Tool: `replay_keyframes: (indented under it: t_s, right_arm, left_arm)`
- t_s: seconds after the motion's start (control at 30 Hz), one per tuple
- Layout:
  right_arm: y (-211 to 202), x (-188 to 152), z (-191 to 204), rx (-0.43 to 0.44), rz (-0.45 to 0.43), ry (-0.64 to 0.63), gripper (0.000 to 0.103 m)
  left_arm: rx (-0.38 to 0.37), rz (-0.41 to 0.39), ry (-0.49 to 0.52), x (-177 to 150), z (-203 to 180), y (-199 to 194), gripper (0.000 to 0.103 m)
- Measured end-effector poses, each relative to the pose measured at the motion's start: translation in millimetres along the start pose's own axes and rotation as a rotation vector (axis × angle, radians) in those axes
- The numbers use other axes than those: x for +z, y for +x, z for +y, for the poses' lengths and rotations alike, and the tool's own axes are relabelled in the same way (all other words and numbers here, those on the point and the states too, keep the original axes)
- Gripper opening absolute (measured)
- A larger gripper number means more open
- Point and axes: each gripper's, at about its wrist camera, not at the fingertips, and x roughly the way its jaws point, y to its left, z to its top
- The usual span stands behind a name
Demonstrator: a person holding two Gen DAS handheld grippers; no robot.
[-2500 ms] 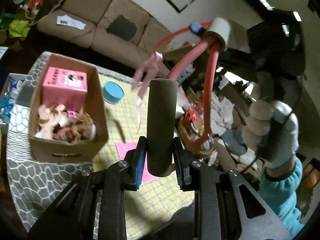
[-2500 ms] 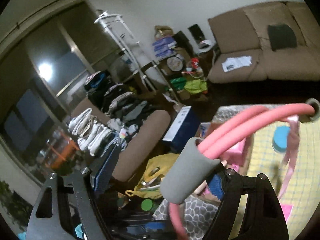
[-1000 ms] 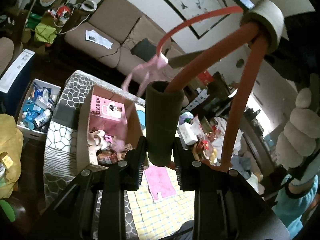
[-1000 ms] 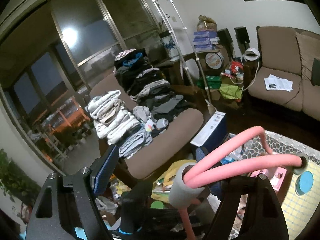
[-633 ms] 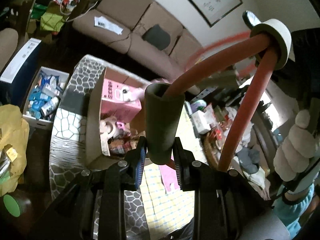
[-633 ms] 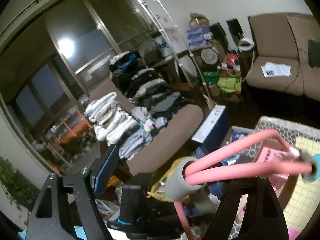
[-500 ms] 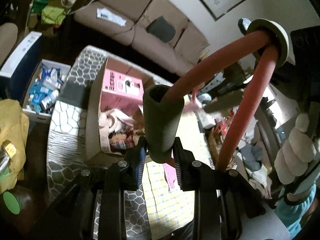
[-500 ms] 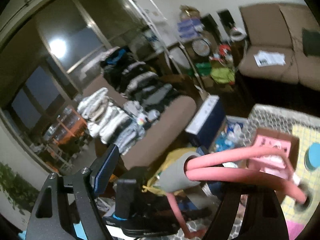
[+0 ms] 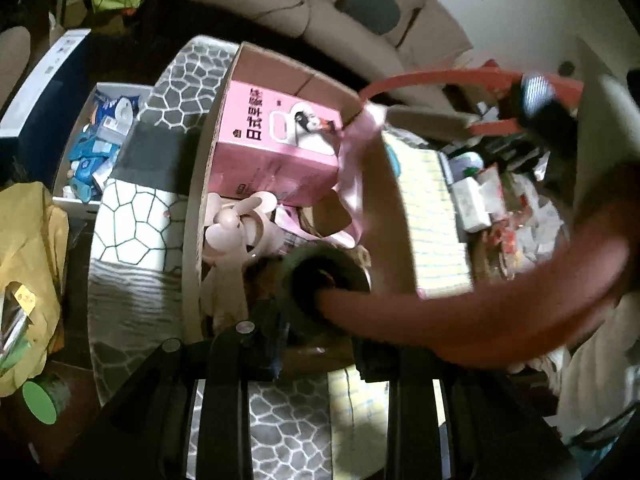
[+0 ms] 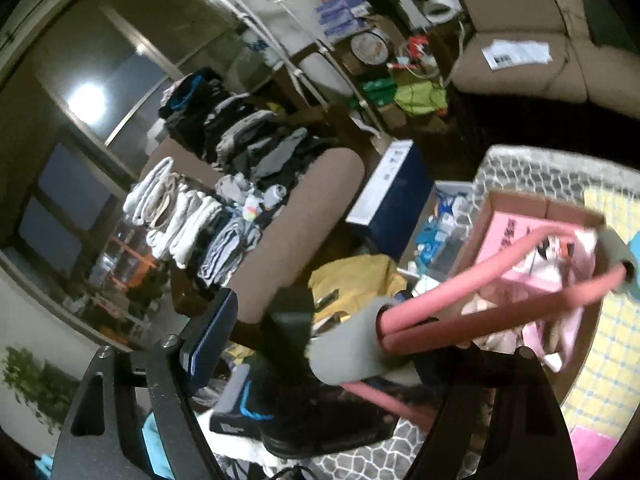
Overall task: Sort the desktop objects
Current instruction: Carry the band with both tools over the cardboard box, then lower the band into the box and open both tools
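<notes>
the left gripper (image 9: 320,354) has its jaws clamped on the grey foam handle (image 9: 326,280) of a pink resistance band (image 9: 480,320), whose thick tube curves off to the right, blurred. that handle hangs just above the near end of the open cardboard box (image 9: 192,220) on the worktop (image 9: 132,216). inside the box, nearest the handle, lies a pale pink handheld fan (image 9: 236,224); behind it sits a pink carton (image 9: 276,140) filling the far end. a pale pink ribbon (image 9: 354,176) dangles from the band over the box's right side. in the right wrist view the right gripper (image 10: 360,354) has its jaws standing wide apart, with the band's other grey handle (image 10: 348,356) lying against the right jaw only. beyond the box, across the floor, stands a brown sofa (image 9: 320,8).
</notes>
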Motion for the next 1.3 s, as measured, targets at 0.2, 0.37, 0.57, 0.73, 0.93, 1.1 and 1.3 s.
replay_keyframes:
  t_s: [0.2,0.37,0.57,0.73,0.93,1.1,1.3]
  right_arm:
    - [8,-11,-67,-0.055,0.031,0.066,0.085]
    - [-1,-29,-118,-0.132,0.04,0.145,0.085]
    - [-18,-51,-141,-0.154,0.032,0.169,0.085]
    - [-27,-59,-133,-0.169,0.011,0.151,0.085]
    - [-37,-71,-121,-0.215,-0.017,0.12,0.094]
    - [-38,-87,-115,-0.278,-0.006,0.101,0.099]
    - [-44,-107,-100,-0.393,-0.009,0.041,0.099]
  left_arm:
    - [0.032,0.062,-0.009,13,0,34,0.024]
    - [0.077,0.066,0.036,13,-9,40,0.025]
    - [0.103,0.095,0.123,-9,-22,43,0.025]
    - [0.061,0.052,0.116,-17,-29,17,0.031]
    - [0.095,-0.035,0.127,-24,-27,-13,0.061]
    - [0.102,-0.042,0.107,-37,-25,-16,0.075]
    - [0.099,-0.053,0.118,-55,-29,-24,0.093]
